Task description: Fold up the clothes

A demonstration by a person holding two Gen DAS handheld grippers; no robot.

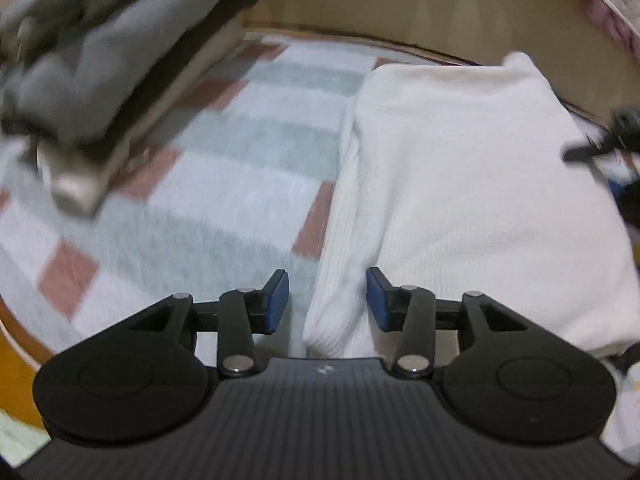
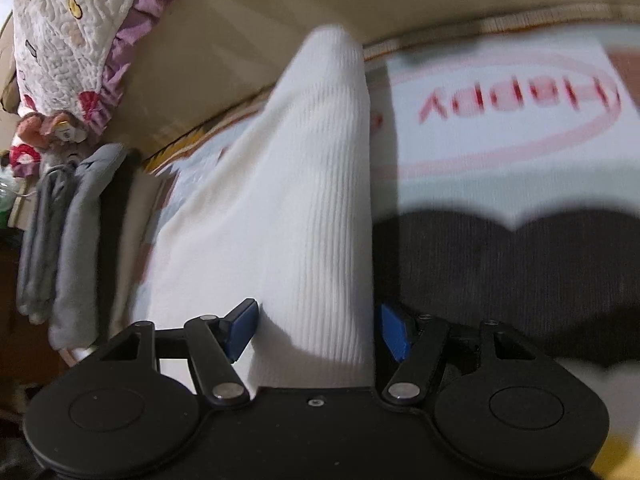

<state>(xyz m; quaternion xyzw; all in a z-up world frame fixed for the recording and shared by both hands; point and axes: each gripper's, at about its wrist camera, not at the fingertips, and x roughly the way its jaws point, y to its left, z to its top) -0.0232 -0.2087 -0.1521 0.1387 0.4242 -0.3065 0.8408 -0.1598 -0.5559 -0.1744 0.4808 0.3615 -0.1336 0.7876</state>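
A white ribbed knit garment [image 1: 460,184] lies folded on a checked blanket [image 1: 224,184]. My left gripper [image 1: 327,300] is open, its blue pads on either side of the garment's near left fold, low over it. In the right wrist view the same white garment [image 2: 304,208] runs away from me as a long ribbed fold. My right gripper [image 2: 318,332] is open with the fold lying between its blue pads. The other gripper shows as a dark shape at the right edge of the left wrist view [image 1: 616,132].
A stack of grey folded clothes [image 1: 92,52] sits on a board at the left; it also shows in the right wrist view [image 2: 68,240]. A dark garment [image 2: 520,280] lies right of the white one. A quilted pink-frilled pillow [image 2: 76,40] rests against the beige wall.
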